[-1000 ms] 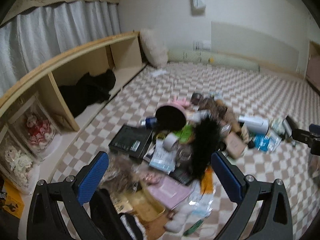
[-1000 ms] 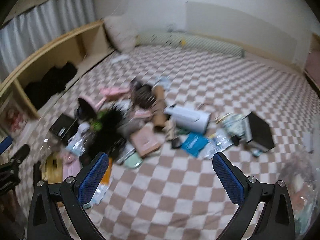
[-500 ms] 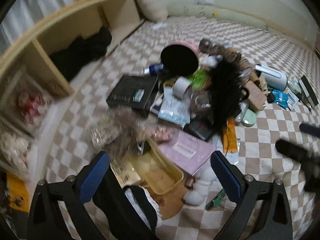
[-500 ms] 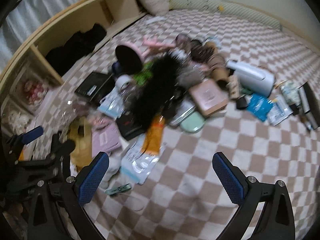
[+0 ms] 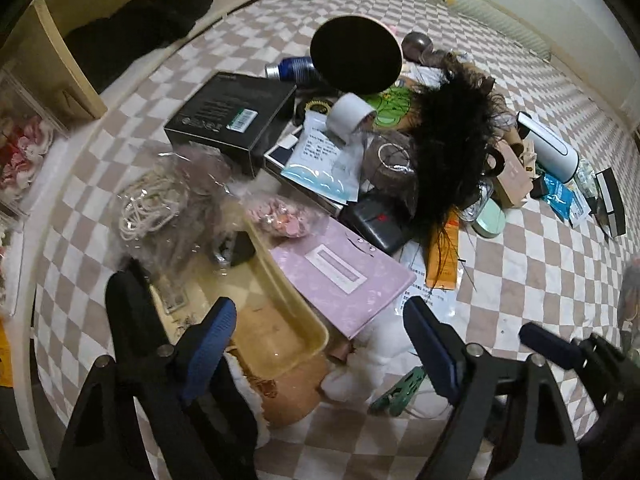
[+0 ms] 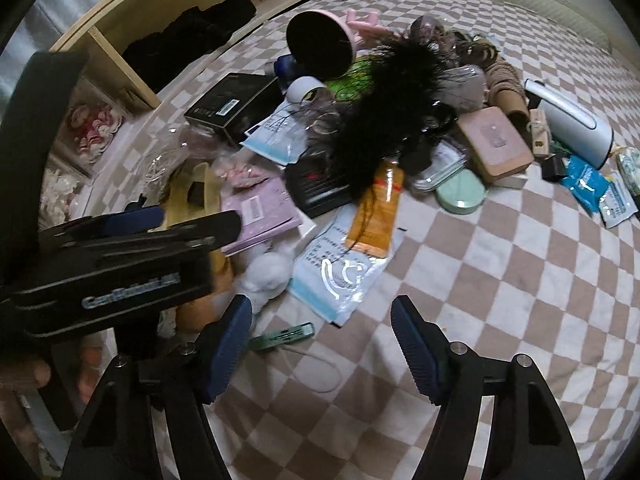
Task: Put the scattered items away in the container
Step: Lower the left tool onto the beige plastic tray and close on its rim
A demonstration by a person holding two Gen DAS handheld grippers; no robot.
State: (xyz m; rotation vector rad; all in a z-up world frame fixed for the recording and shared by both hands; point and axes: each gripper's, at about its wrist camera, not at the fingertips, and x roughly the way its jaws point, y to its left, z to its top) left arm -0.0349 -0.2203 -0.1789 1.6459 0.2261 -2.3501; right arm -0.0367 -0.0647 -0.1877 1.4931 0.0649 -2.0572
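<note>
A shallow yellow container (image 5: 298,304) lies at the near left edge of a pile of scattered items. My left gripper (image 5: 318,344) hangs open just over its near end, holding nothing. A pink notebook (image 5: 340,276) leans on its right rim, and a white plush (image 5: 348,380) and a green clip (image 5: 396,392) lie just in front. My right gripper (image 6: 322,352) is open and empty above the checked cover, near the green clip (image 6: 280,336) and a mask packet (image 6: 340,276). A black feather piece (image 6: 384,120) and an orange packet (image 6: 378,208) lie farther back.
A wooden shelf (image 5: 72,60) holding black cloth (image 5: 140,28) runs along the left. A black box (image 5: 232,116), a clear bag of cord (image 5: 168,204) and a white cylinder (image 5: 548,152) sit in the pile. Bare checked cover (image 6: 520,320) spreads to the right. A hand (image 6: 24,380) holds the left gripper.
Both grippers have tilted down and come closer to the pile. The left one now hangs over the yellow container. Both pairs of fingers stand a little narrower, still open.
</note>
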